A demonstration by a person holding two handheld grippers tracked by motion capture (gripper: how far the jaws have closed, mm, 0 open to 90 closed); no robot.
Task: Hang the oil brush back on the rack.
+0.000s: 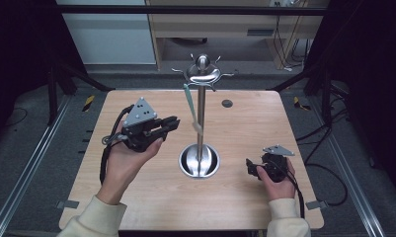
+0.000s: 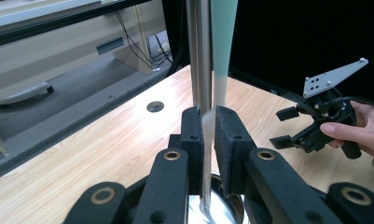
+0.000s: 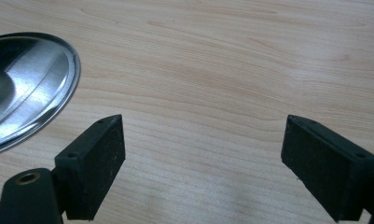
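A metal stand [image 1: 201, 113] with hooks around its top rises from a shiny round base [image 1: 199, 160] at mid-table. A slim teal and white utensil [image 1: 190, 106] hangs from one hook beside the pole. My left gripper [image 1: 175, 122] is held above the table, just left of the utensil's white lower end and apart from it. Its jaws are almost together with nothing between them. In the left gripper view, the left gripper [image 2: 209, 126] shows the pole and the utensil [image 2: 222, 42] through that slit. My right gripper [image 1: 252, 168] rests open on the table, right of the base [image 3: 26, 79].
The wooden table [image 1: 151, 197] has a small round hole [image 1: 227, 103] behind the stand. Dark frame bars run along the left and right sides, and cables trail at the right. A wooden shelf unit stands behind the table.
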